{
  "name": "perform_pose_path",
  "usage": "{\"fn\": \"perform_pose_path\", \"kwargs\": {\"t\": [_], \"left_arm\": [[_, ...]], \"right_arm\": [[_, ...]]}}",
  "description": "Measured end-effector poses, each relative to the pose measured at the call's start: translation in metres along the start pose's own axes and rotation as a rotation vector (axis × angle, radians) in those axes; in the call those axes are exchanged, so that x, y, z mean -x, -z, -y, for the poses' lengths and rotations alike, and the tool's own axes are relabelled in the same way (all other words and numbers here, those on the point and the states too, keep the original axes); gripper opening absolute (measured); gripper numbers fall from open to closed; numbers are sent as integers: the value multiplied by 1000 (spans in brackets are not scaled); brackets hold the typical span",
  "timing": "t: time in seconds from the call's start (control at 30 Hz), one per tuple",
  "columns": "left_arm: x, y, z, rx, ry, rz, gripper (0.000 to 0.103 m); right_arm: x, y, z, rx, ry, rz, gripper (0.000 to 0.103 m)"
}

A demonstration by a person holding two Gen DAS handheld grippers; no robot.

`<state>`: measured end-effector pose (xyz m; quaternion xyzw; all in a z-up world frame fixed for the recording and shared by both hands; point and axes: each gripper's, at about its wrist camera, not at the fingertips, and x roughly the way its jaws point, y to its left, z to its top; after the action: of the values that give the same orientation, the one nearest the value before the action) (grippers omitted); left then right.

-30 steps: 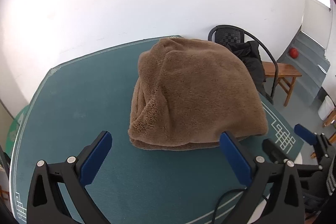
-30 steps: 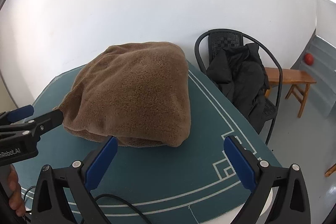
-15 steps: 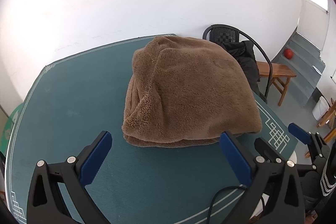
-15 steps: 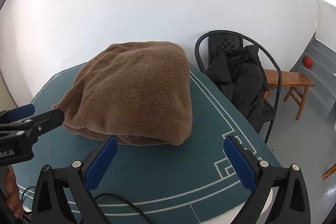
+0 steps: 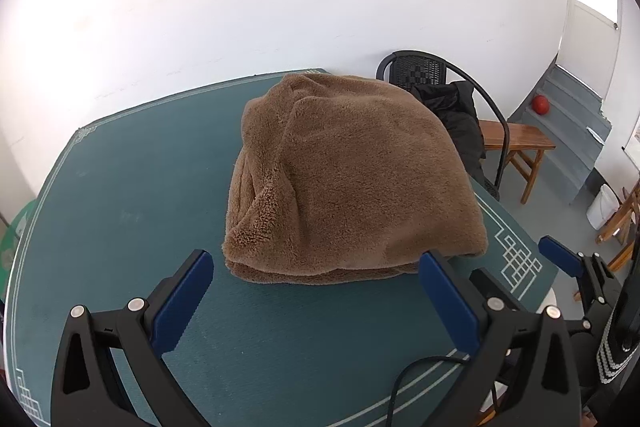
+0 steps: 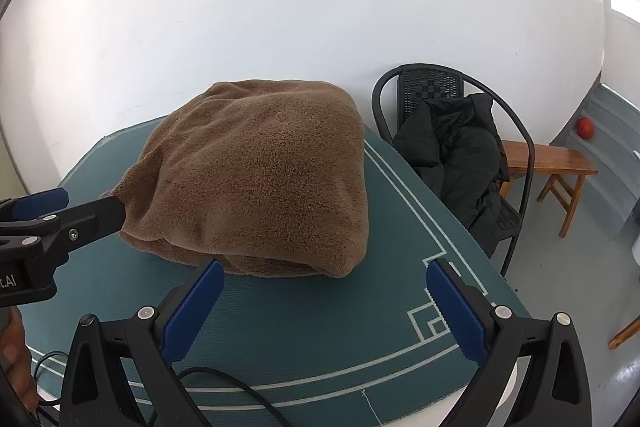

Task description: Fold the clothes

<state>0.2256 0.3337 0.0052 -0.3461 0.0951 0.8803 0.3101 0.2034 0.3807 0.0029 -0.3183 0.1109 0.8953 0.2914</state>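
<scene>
**Both grippers wide, off the folded fleece**

Left gripper (image 5: 316, 291): blue pads (image 5: 182, 301) spread wide, nothing between them, hovering over the table's near edge just short of the garment. Right gripper (image 6: 324, 303): pads (image 6: 456, 307) equally wide apart, empty, near the table's near-right corner w/ the white line pattern.

Brown fleece garment (image 5: 352, 179) lies folded in a thick bundle on the green table mat (image 5: 132, 187), toward the far-right part of the table, layered edges facing the grippers. Black cable (image 6: 224, 383) runs along the near edge.

Beyond the right edge: black chair (image 6: 428, 87) w/ dark jacket (image 6: 460, 155), wooden bench (image 6: 552, 159), red ball (image 6: 585, 127) on steps.
</scene>
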Motion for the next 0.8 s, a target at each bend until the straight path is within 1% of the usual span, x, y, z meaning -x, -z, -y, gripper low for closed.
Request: {"fn": "perform_pose_path", "kwargs": {"t": [0.3, 0.63, 0.8], "left_arm": [[6, 2, -4, 6, -7, 24, 103], [5, 3, -2, -1, -7, 11, 103], [6, 4, -1, -7, -17, 17, 103]], "right_arm": [[2, 0, -2, 3, 5, 8, 103], [4, 0, -3, 8, 5, 11, 103], [4, 1, -4, 7, 8, 11, 103]]}}
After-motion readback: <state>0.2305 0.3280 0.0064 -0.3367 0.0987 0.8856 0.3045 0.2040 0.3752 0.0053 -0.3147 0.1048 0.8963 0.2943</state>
